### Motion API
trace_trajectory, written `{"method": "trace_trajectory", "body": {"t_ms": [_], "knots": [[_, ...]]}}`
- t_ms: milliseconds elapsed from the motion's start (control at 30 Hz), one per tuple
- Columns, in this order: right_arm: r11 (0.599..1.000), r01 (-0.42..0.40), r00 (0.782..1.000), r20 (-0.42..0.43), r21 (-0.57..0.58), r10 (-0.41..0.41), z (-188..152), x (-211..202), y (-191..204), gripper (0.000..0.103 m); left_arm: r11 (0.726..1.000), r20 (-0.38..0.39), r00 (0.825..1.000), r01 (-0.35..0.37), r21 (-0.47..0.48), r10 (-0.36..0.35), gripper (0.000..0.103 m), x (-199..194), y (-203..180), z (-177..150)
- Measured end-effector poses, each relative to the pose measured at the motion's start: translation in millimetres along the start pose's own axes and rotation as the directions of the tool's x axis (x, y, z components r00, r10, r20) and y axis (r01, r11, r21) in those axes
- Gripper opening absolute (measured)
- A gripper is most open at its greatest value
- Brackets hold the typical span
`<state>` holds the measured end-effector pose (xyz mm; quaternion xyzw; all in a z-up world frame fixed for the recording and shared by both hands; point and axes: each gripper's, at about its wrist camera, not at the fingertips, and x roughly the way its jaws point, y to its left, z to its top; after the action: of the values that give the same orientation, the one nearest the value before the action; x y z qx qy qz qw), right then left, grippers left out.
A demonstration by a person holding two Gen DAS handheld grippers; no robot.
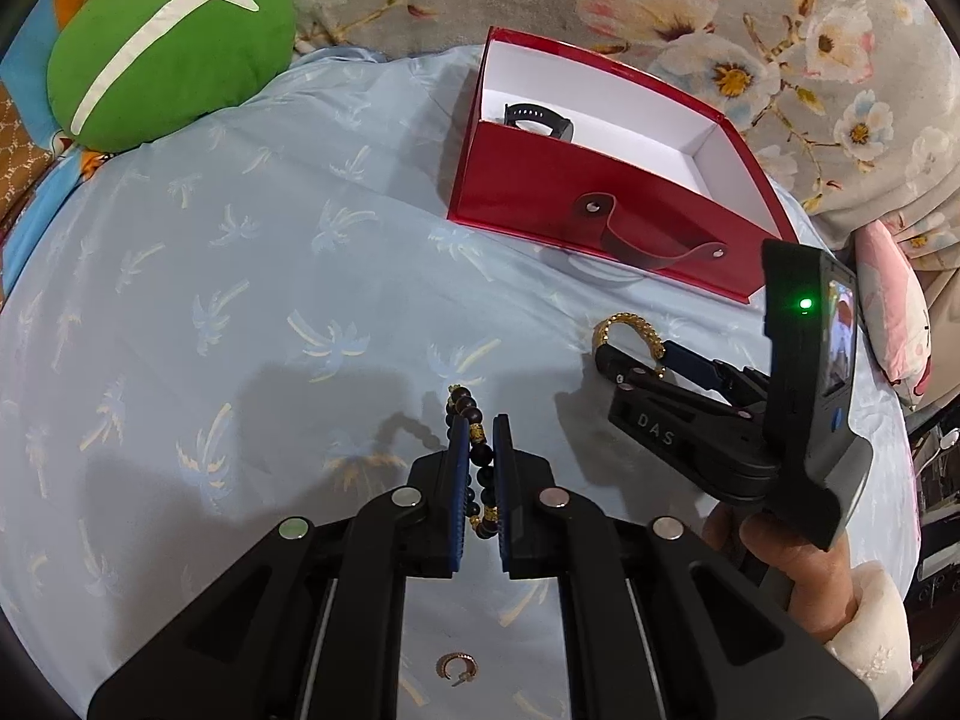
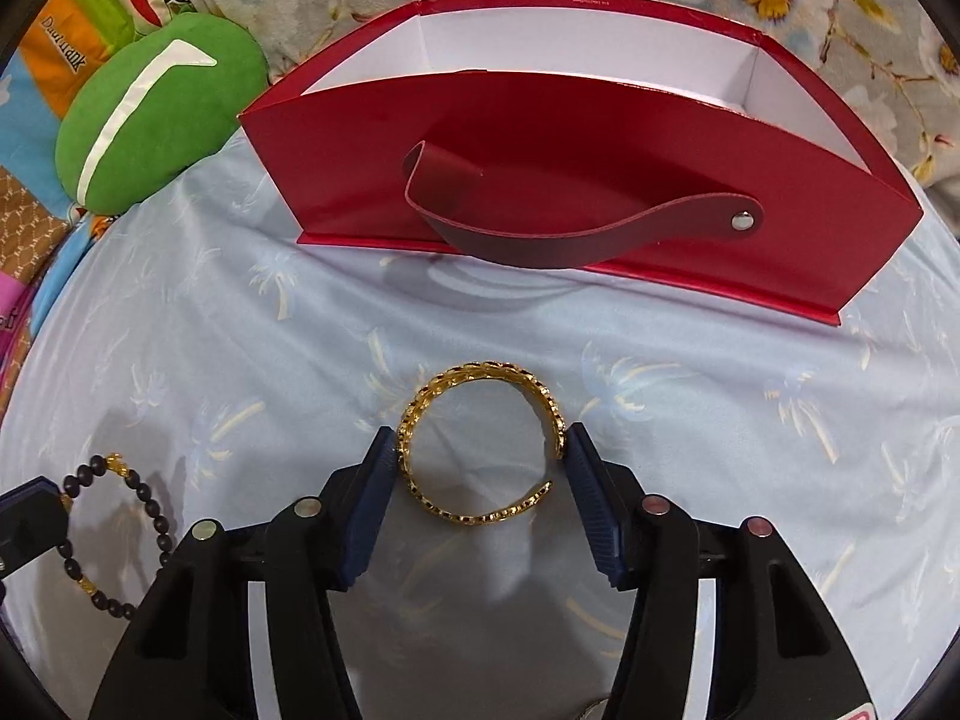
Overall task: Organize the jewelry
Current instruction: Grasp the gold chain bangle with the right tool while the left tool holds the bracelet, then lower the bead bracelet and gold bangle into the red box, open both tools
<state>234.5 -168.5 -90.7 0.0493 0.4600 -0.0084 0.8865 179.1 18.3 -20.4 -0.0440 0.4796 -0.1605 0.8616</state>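
Gold bangle [image 2: 483,441]: open-ended cuff, lying flat on the blue sheet [image 2: 240,330] between the pads of the right gripper [image 2: 480,450], which bracket it left and right at its widest line; pads at or just touching the rim, grip not yet firm by the look of it. Cuff's gap faces the lower right. Red box [image 2: 570,180] stands straight ahead, beyond the bangle, open top up. Bead bracelet [image 1: 480,468]: clenched edge-on in the left gripper [image 1: 480,438], hanging clear of the sheet. The right gripper is the nearer to the box. The left view alone shows a black watch [image 1: 537,120] inside the box and a small earring [image 1: 456,667] on the sheet below; the right view alone shows the bangle's full ring.
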Motion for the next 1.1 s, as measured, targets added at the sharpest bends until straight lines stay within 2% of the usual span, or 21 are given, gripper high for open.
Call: {"method": "trace_trajectory", "body": {"t_ms": [200, 667, 933, 1100], "knots": [[0.998, -0.021, 0.999, 0.03, 0.054, 0.019, -4, -20, -15, 0.055, 1.0, -0.003, 1.0, 0.0, 0.013, 0.0, 0.007, 2, -4, -1], [0.992, -0.023, 0.99, 0.143, 0.126, 0.005, -16, -119, -49, 0.055, 0.996, 0.04, 0.999, -0.009, 0.088, 0.006, 0.007, -13, -39, 9], [0.992, -0.025, 0.971, 0.241, 0.127, -0.007, 2, -157, -68, 0.055, 0.991, 0.136, 0.991, -0.018, 0.132, 0.0, 0.007, -33, -63, 43], [0.993, -0.022, 0.955, 0.297, 0.118, -0.014, 28, -168, -78, 0.055, 0.988, 0.219, 0.976, -0.027, 0.151, -0.006, 0.007, -47, -75, 76]]}}
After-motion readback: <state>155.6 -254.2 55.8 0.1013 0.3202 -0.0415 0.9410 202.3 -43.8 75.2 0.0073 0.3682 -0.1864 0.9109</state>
